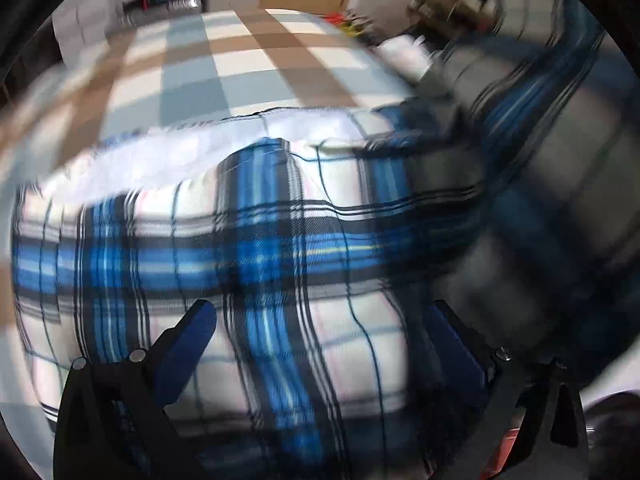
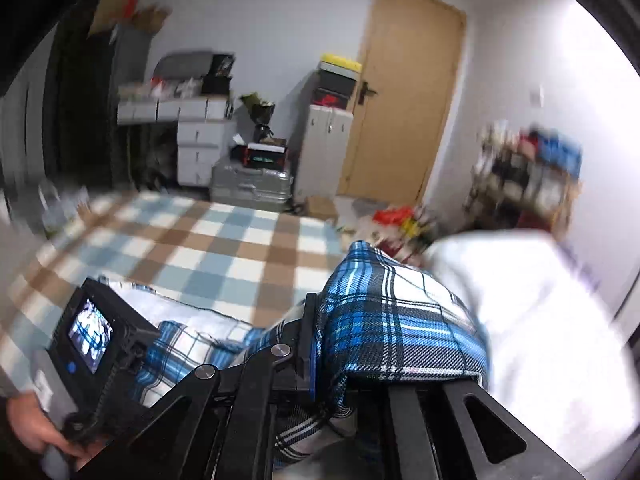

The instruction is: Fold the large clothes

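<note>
Right wrist view: right claw [image 2: 320, 344], angled downward, clamped on plaid shirt [image 2: 400, 320] above the bed [image 2: 224, 248]; left claw [image 1: 320, 328] spread apart.

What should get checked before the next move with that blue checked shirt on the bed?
1. Right gripper shut on the shirt: ok.
2. Left gripper open, fingers apart over the cloth: ok.
3. Bedspread bare beyond the shirt, room to lay a fold: ok.
4. Shirt lying flat: not ok, the held part is bunched.
5. Where sleeves and collar lie: cannot tell, blurred.
</note>
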A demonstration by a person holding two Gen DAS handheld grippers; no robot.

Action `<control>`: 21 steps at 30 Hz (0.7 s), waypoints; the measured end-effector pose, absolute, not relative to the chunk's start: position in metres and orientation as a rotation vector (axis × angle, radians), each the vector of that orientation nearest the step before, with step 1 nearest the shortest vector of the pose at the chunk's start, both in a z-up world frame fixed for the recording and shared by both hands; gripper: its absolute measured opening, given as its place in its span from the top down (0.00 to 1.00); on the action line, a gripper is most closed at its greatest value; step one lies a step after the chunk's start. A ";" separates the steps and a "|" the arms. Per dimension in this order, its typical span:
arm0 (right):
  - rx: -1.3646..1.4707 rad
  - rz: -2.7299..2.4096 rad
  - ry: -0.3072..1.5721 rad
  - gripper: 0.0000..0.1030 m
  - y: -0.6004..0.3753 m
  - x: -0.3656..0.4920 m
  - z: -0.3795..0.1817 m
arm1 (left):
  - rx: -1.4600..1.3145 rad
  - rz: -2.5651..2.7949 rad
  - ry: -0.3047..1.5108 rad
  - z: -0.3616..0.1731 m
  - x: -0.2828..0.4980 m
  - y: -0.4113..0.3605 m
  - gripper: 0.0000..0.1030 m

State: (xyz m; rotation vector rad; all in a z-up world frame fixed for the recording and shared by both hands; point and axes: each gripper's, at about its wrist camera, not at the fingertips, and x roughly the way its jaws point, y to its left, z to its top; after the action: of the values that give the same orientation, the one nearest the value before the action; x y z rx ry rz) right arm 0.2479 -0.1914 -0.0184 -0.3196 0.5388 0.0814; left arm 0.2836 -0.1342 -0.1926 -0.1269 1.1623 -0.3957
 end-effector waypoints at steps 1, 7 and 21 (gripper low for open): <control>-0.375 0.091 0.540 0.95 -0.181 0.248 -0.017 | -0.210 -0.408 1.148 -0.186 0.278 -0.115 0.01; -0.725 0.312 0.511 0.94 -0.069 0.202 -0.067 | -0.366 -0.341 1.019 -0.152 0.221 0.020 0.01; -0.257 0.605 0.812 0.32 -0.051 0.157 -0.154 | -0.377 -0.413 1.038 -0.132 0.208 0.063 0.01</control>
State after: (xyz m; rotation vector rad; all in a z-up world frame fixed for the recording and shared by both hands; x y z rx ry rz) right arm 0.1566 -0.0511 -0.1540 -0.2569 0.8124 0.6053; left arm 0.2082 0.0627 -0.1322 -0.3768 1.0384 -0.4126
